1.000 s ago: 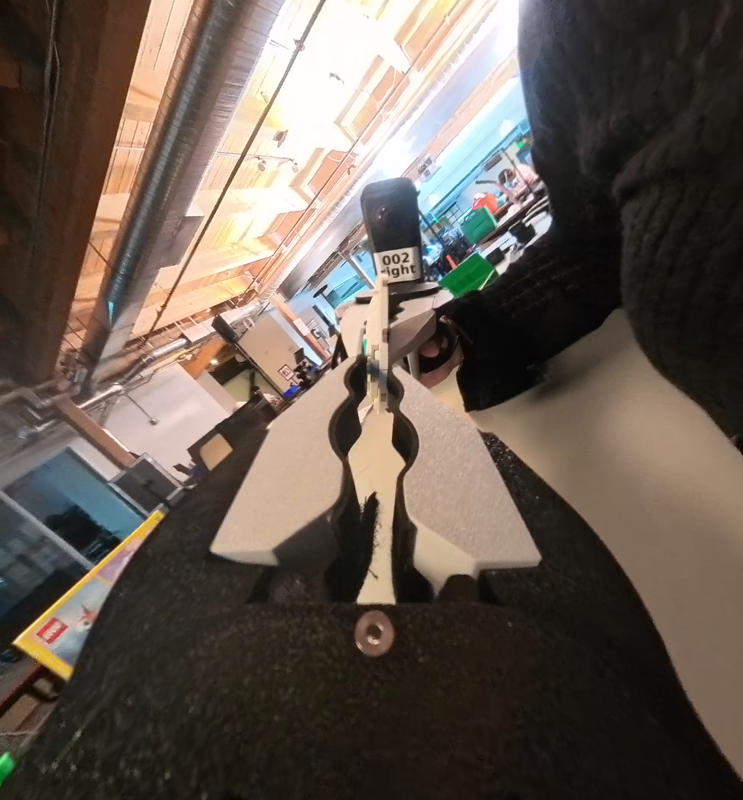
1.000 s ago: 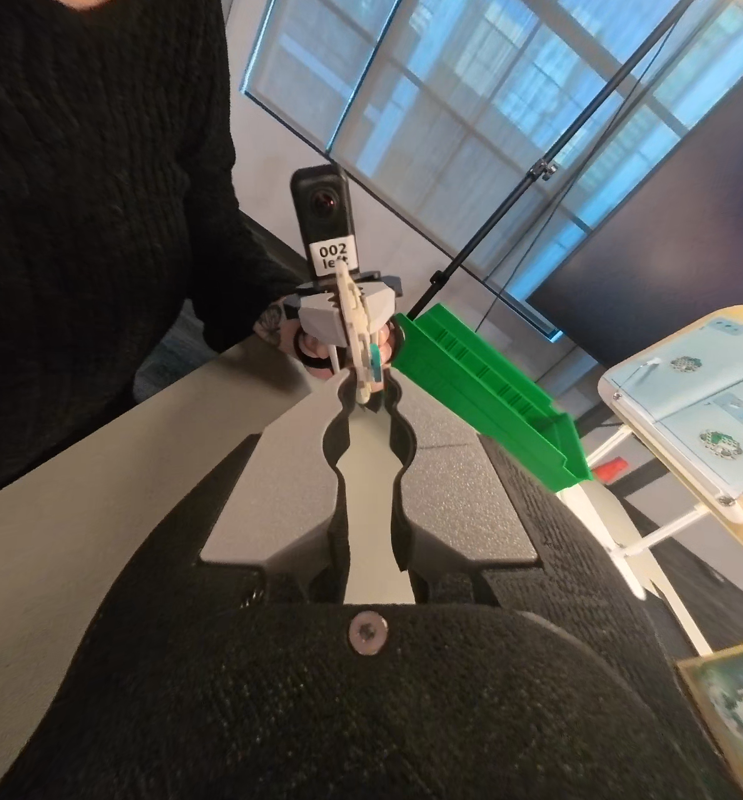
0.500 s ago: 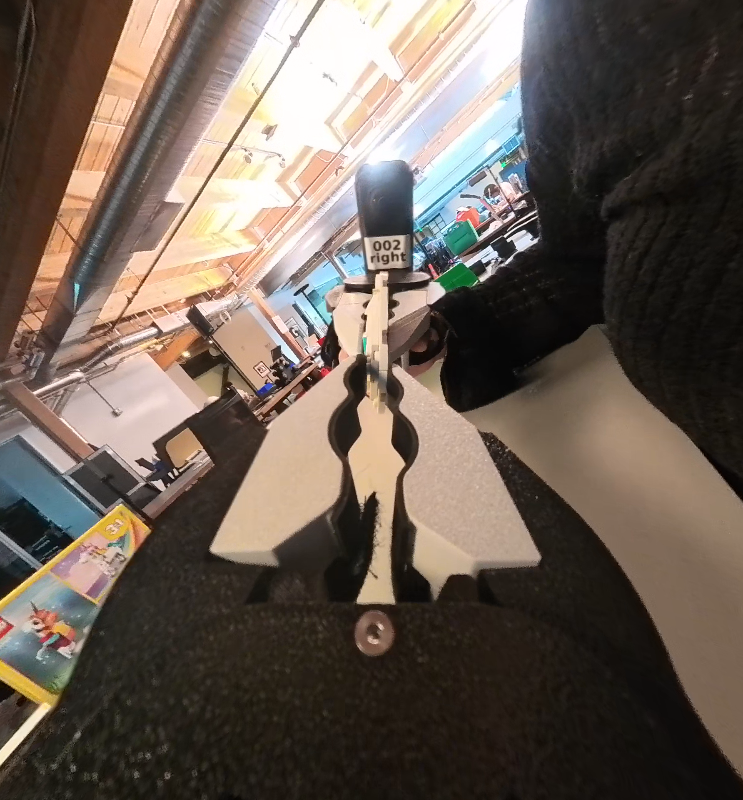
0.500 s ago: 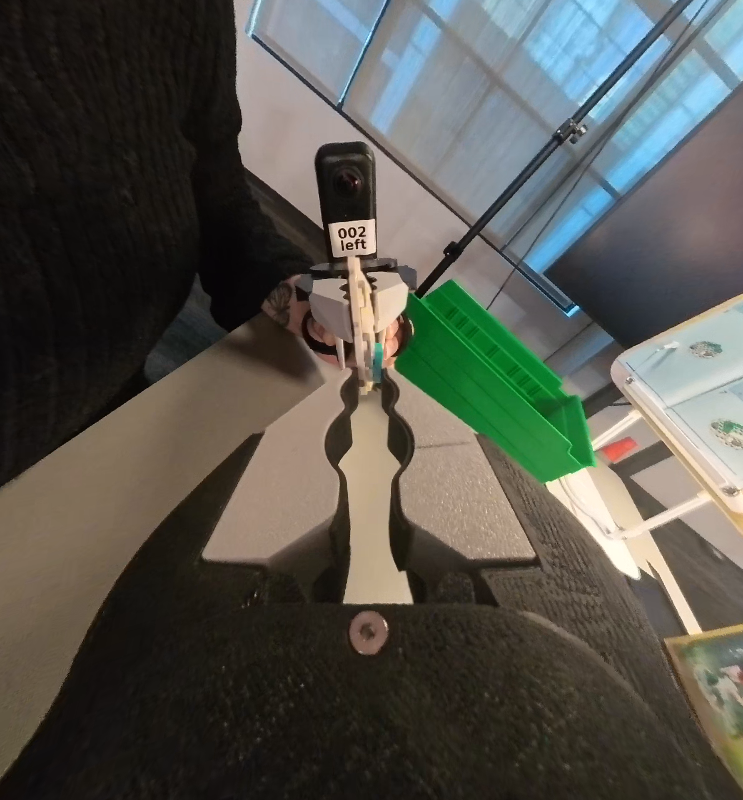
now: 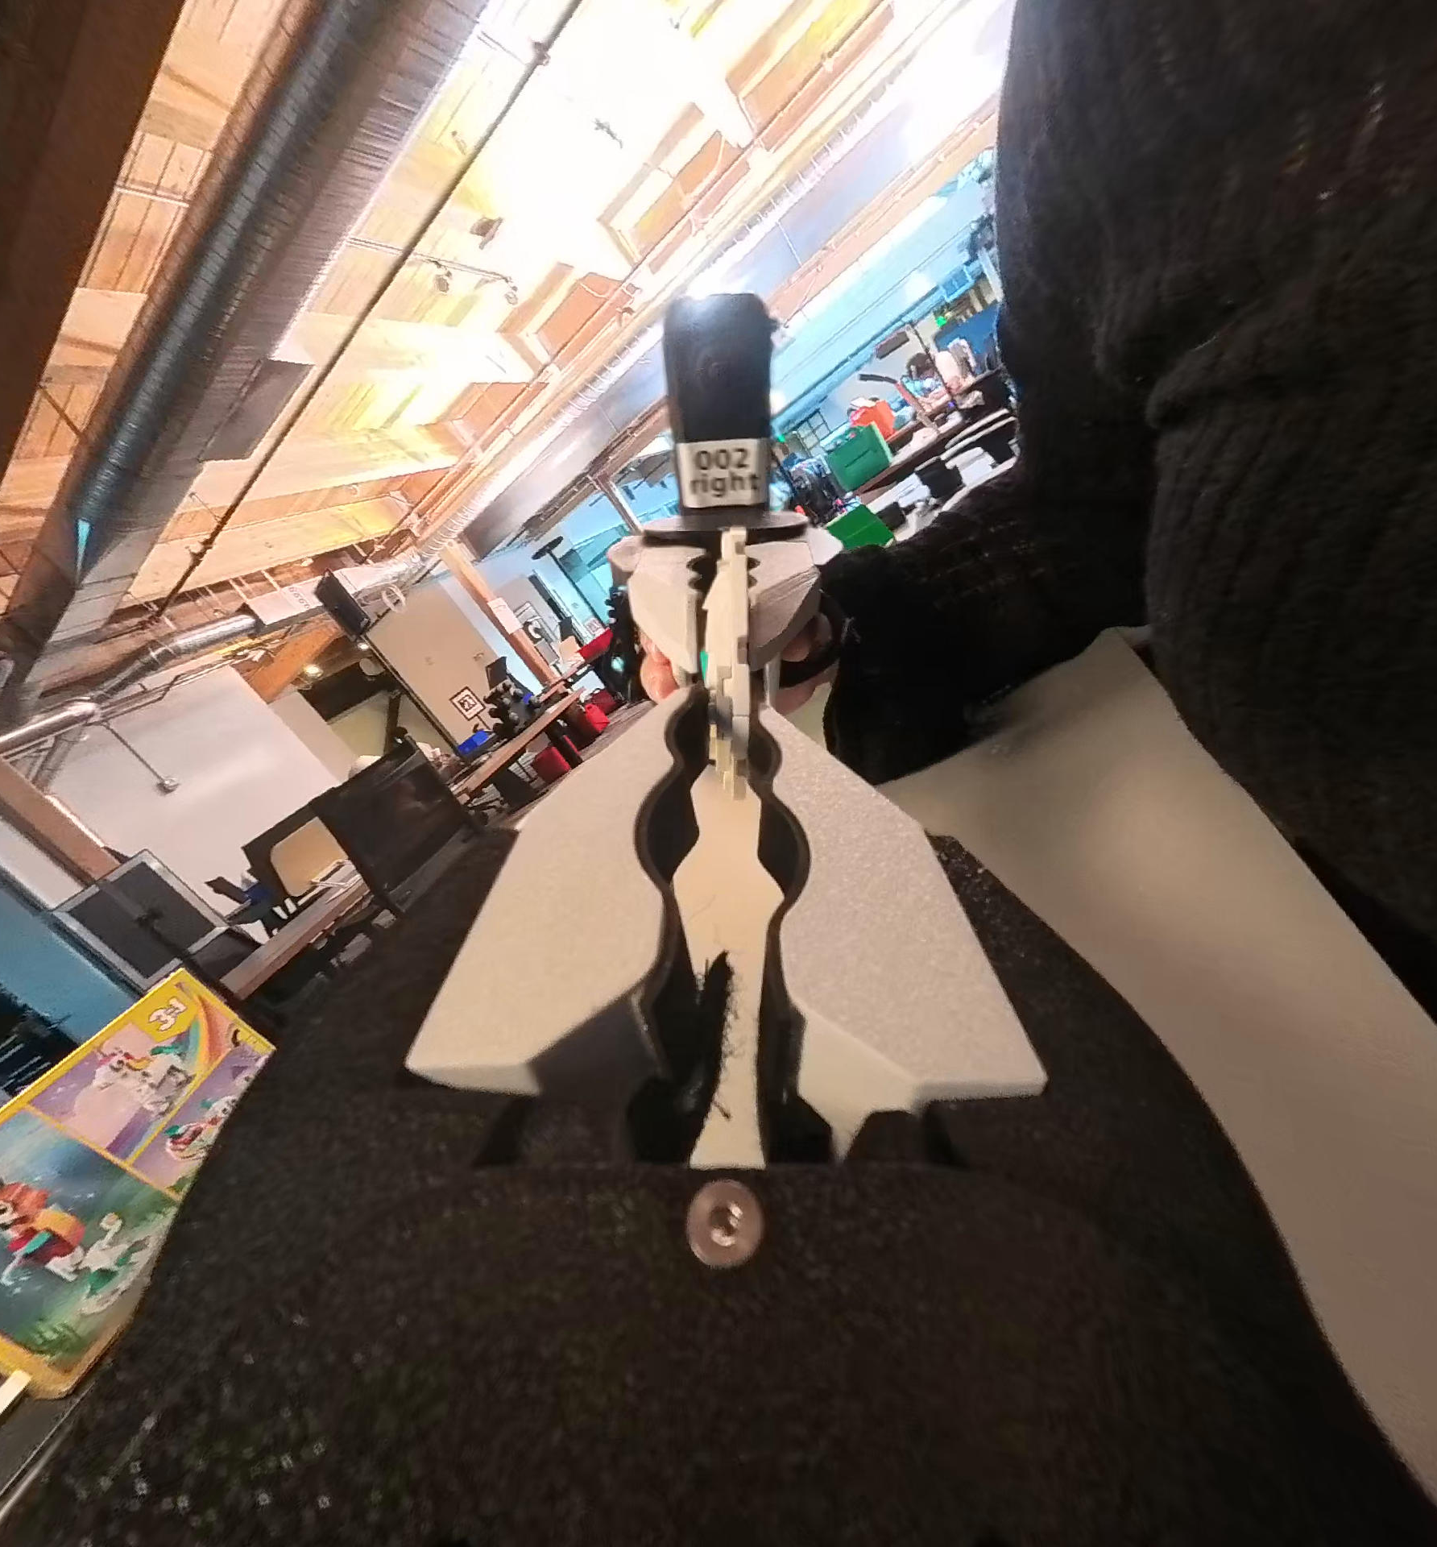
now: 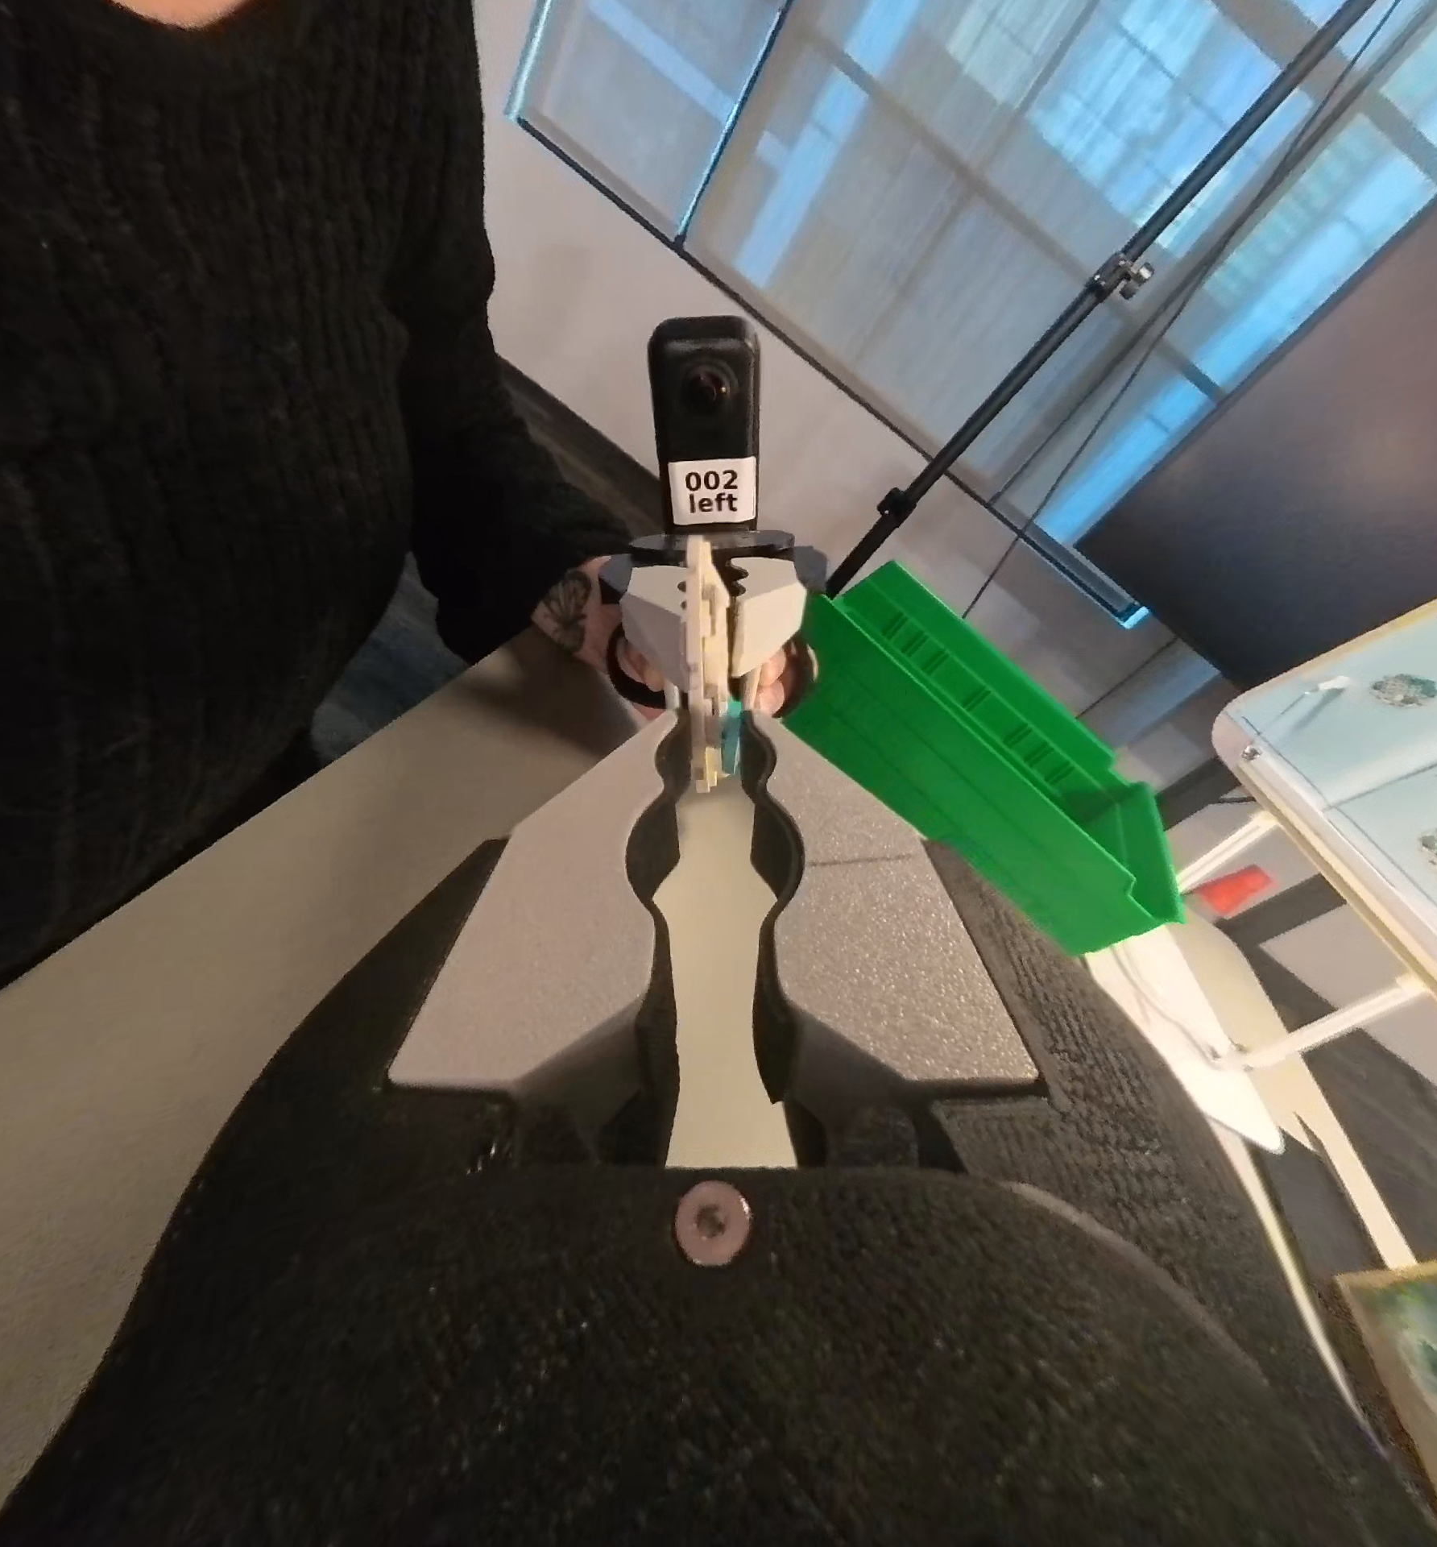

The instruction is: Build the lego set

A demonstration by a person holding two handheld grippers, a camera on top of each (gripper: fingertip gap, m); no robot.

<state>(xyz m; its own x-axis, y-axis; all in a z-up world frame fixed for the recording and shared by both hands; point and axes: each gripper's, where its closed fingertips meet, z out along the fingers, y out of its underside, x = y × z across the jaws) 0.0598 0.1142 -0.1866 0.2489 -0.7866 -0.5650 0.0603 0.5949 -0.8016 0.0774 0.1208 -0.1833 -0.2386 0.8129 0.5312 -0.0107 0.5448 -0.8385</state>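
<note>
A thin white lego assembly (image 5: 730, 670) is seen edge-on, held up above the grey table (image 5: 1159, 963) between my two grippers, which point at each other. My left gripper (image 5: 722, 718) is shut on its near end. My right gripper (image 5: 723, 619) faces it and is shut on the far end. In the right wrist view the assembly (image 6: 705, 661) carries a small teal piece (image 6: 732, 741). There my right gripper (image 6: 711, 741) clamps one end and my left gripper (image 6: 711, 636) clamps the other. A person in a black sweater holds both.
A green plastic bin (image 6: 975, 737) sits on the table just right of the left gripper. An instruction booklet on a white stand (image 6: 1368, 753) is at the right. A yellow lego box (image 5: 71, 1172) lies at the lower left and also shows in the right wrist view (image 6: 1435, 1440). The grippers are tip to tip, or close to it.
Both grippers have stayed shut on the assembly and have swung together. In the left wrist view the lego box has come further into view. In the right wrist view the green bin has shifted right.
</note>
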